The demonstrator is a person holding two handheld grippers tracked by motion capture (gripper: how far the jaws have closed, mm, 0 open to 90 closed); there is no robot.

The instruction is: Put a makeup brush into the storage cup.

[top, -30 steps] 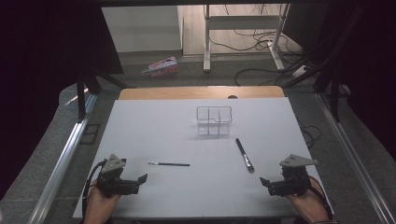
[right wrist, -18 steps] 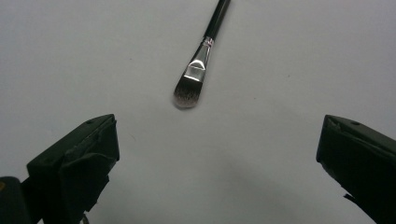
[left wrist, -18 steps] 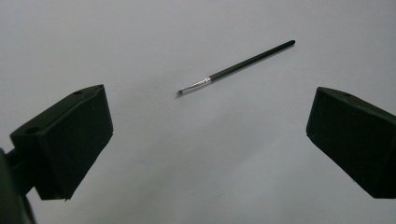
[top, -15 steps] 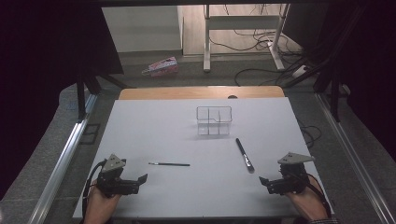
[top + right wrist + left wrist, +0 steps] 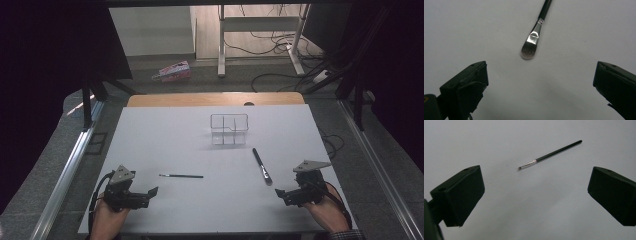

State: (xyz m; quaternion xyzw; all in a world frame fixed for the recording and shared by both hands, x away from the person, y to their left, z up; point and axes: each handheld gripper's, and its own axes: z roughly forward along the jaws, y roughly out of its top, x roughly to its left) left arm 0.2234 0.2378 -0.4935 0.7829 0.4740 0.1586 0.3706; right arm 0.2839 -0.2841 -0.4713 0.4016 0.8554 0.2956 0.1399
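Your left gripper (image 5: pixel 150 192) sat at the lower left of the high view, jaws spread wide and holding nothing, with the thin brush (image 5: pixel 181 175) just up and to the right of it, near the frame's centre. In the left gripper view that thin brush (image 5: pixel 550 154) lay in the upper middle, bristle tip nearest you. Your right gripper (image 5: pixel 280 192), lower right, was equally wide open and empty; the flat brush (image 5: pixel 262 166) lay just above it, bristles (image 5: pixel 528 53) pointing toward your jaws. The clear organizer (image 5: pixel 229 129) stood at upper centre. To grip well, you needed to straddle each handle squarely, behind the ferrule, not the bristles.
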